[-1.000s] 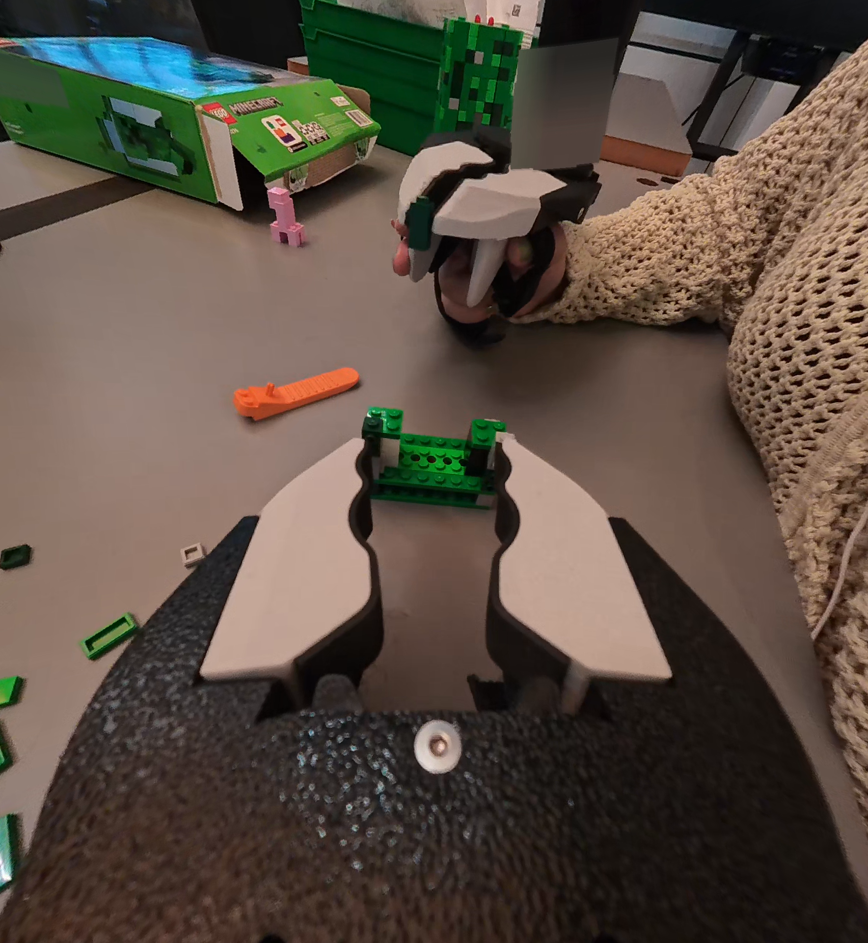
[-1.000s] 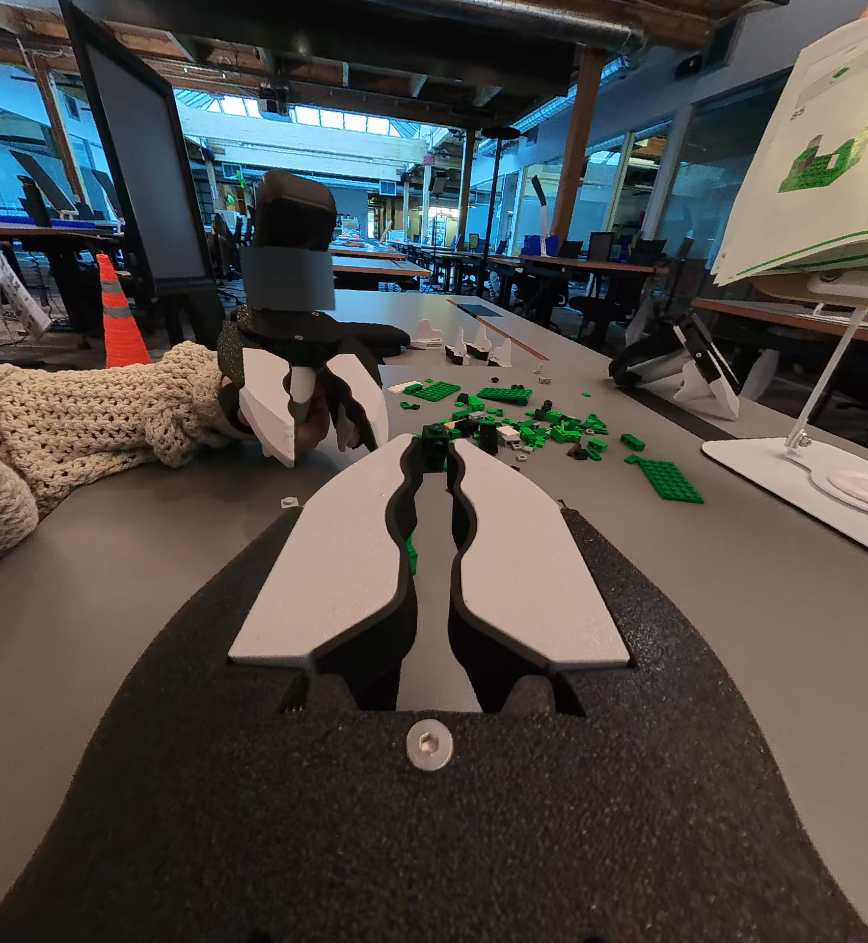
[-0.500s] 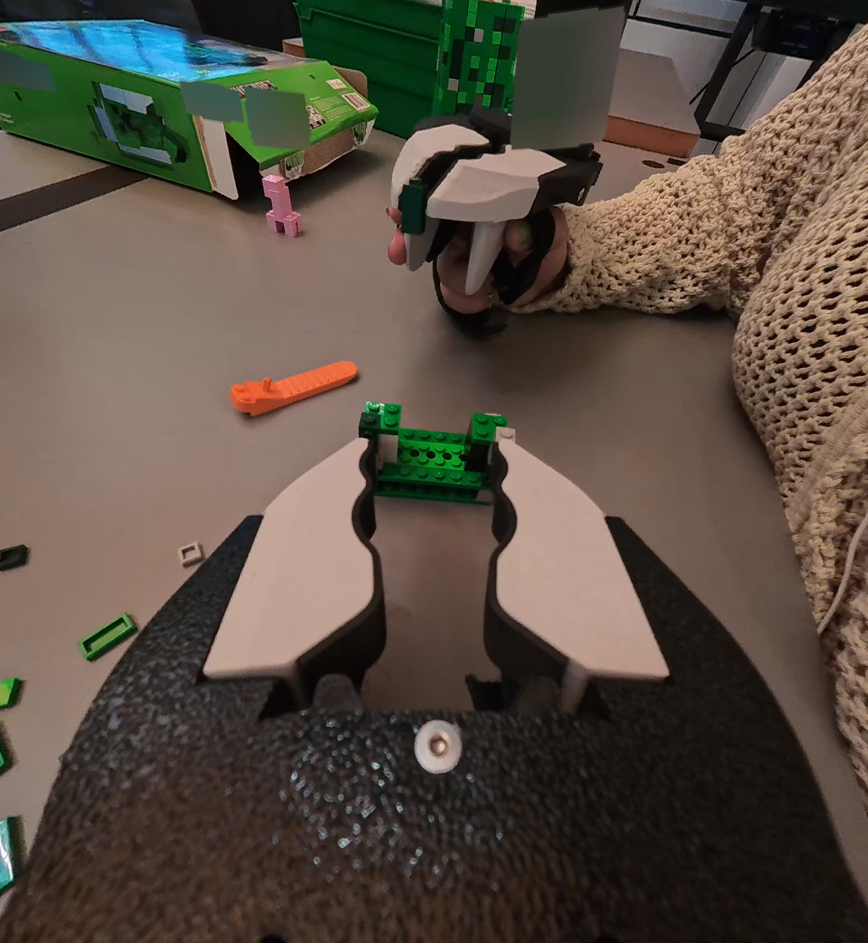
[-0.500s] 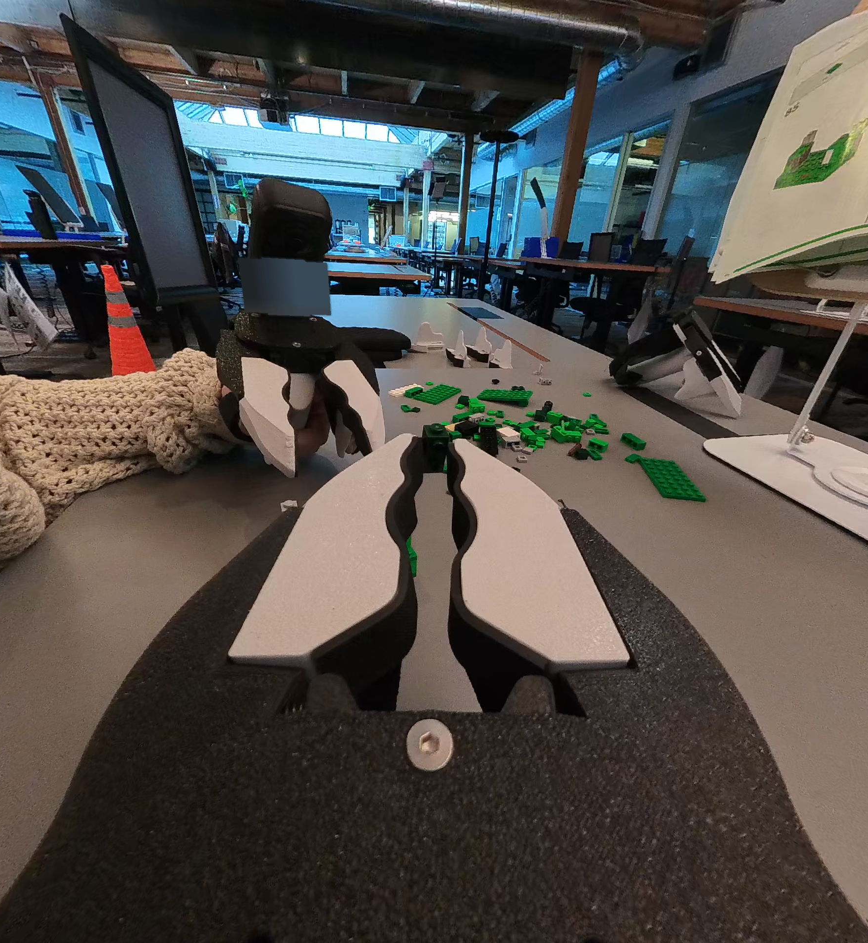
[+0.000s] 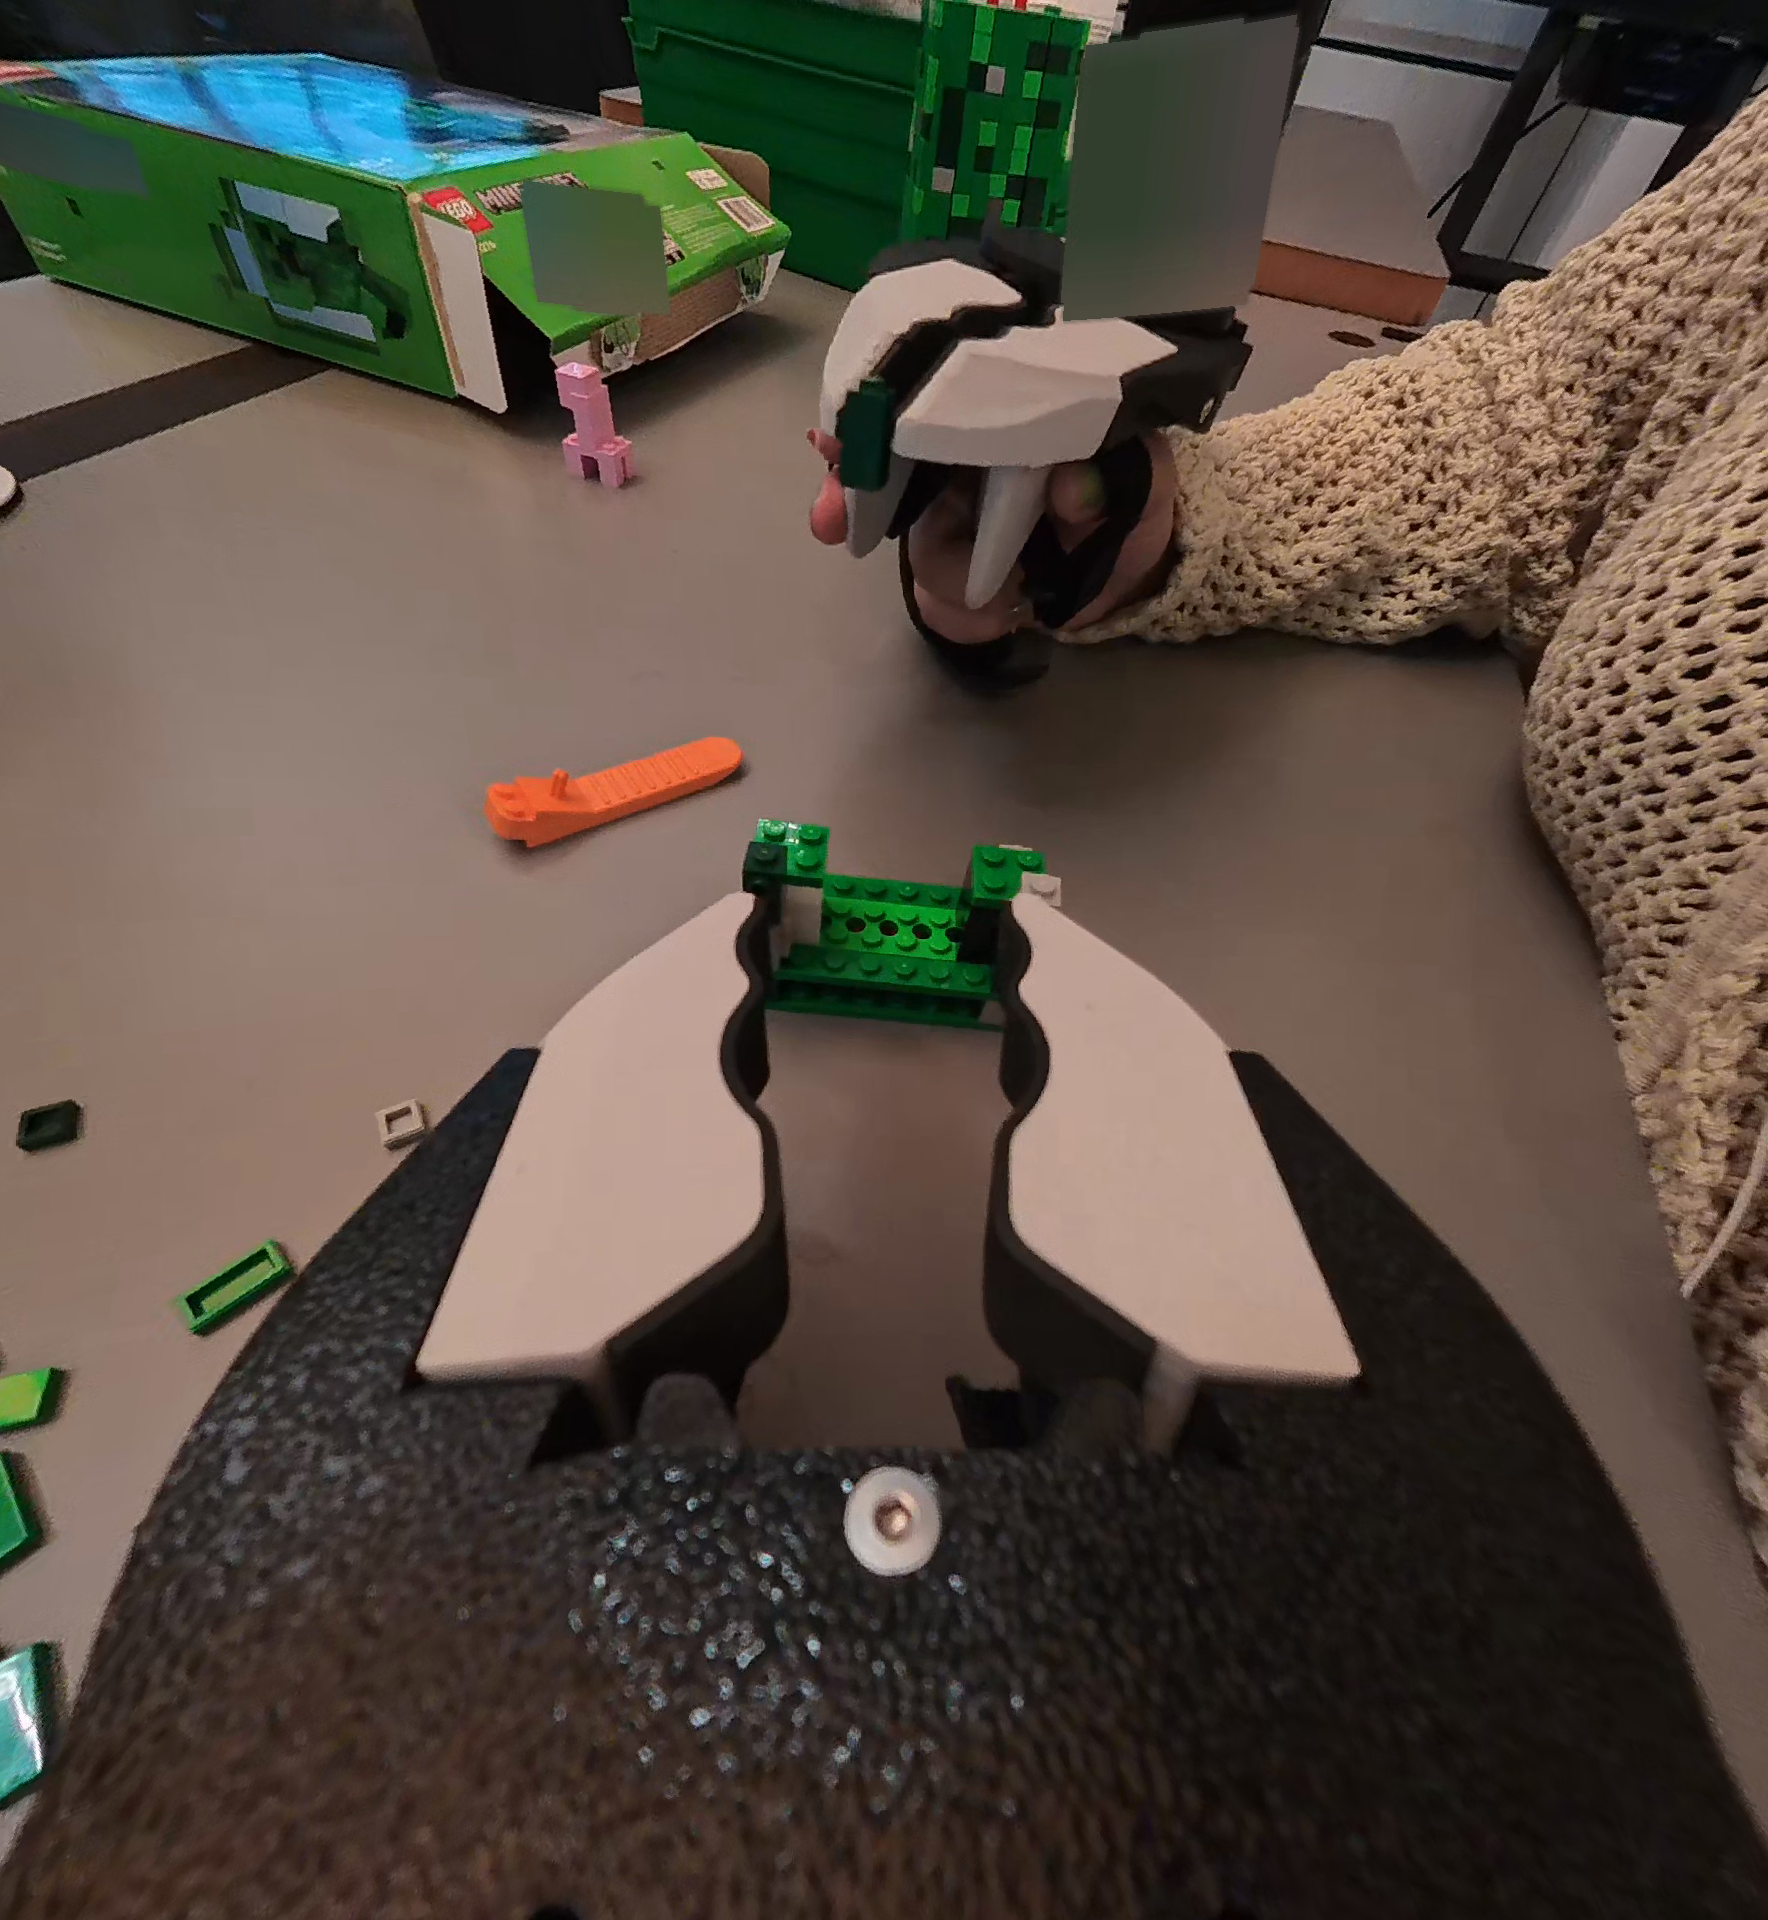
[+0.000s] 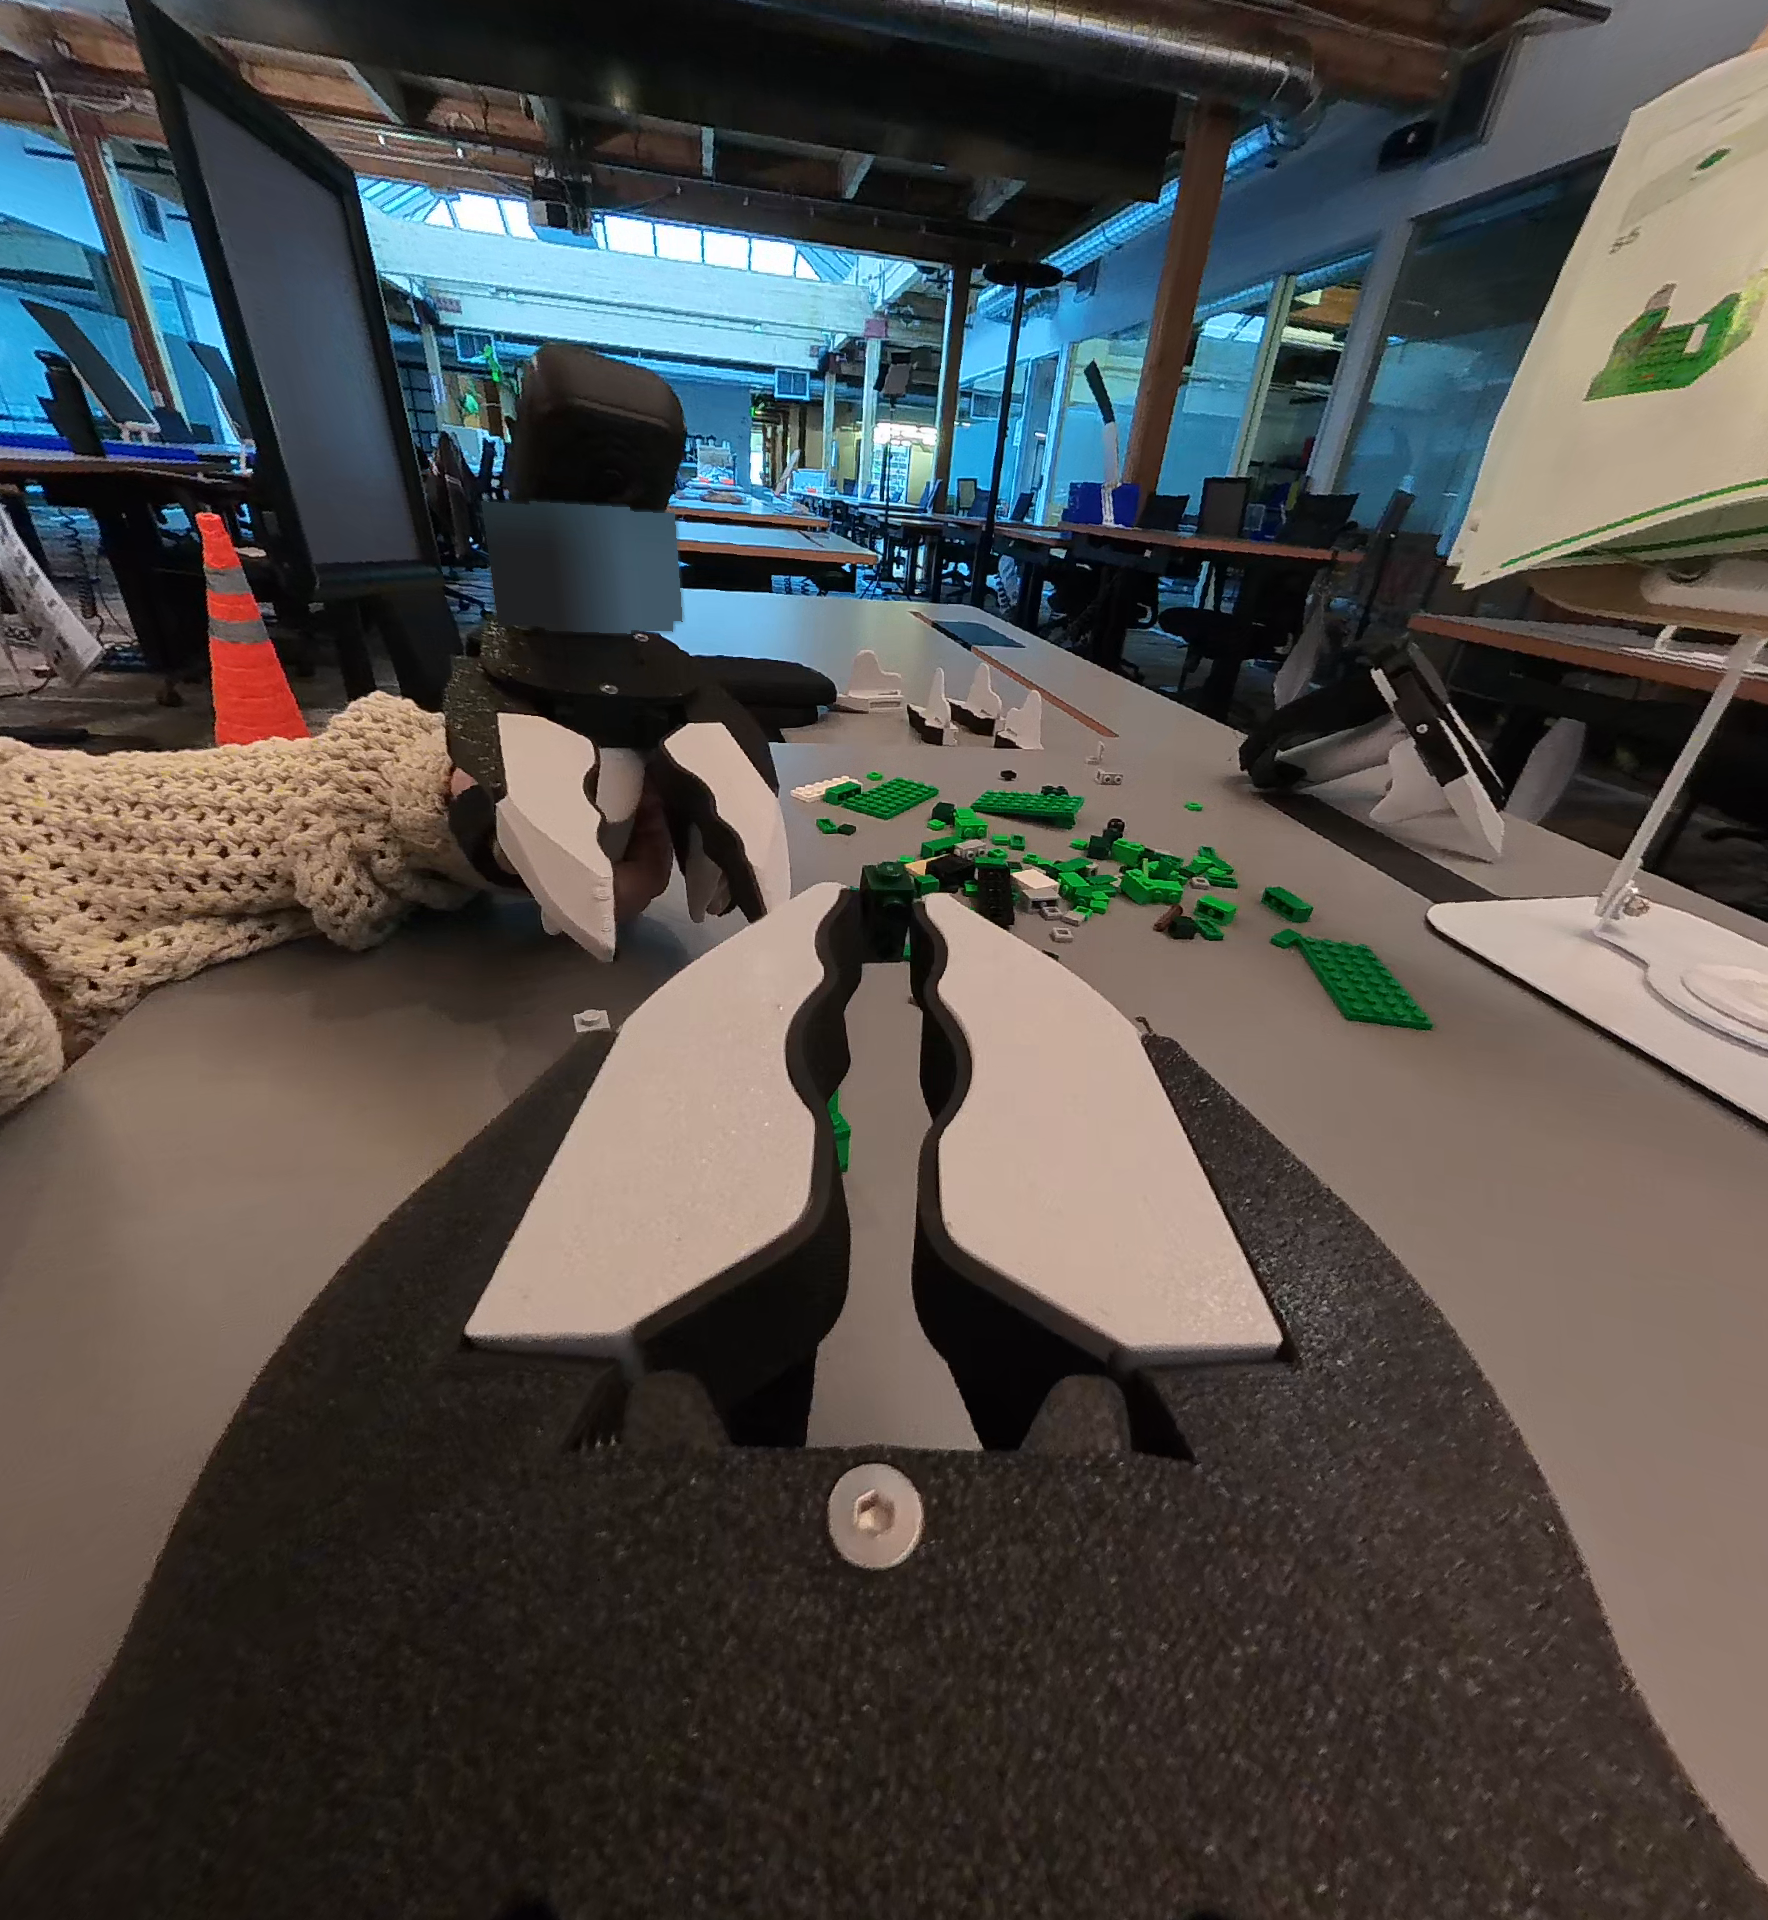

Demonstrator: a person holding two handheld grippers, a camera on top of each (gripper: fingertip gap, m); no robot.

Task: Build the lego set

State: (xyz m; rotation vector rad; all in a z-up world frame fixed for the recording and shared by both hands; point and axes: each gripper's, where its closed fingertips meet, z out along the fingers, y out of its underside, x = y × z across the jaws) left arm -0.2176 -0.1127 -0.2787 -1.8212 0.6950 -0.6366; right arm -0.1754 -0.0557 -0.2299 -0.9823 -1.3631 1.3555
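Brick (image 6: 885,891) — half-hidden in right gripper (image 6: 885,914).

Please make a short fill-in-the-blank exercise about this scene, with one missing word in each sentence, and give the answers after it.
1. The left gripper is closed on the sides of a partly built green ______.
2. The right gripper pinches a small dark ______ brick.
3. The brick separator lying on the table is ______ in colour.
4. A small ______ figure stands near the open box.

Answers: model; green; orange; pink
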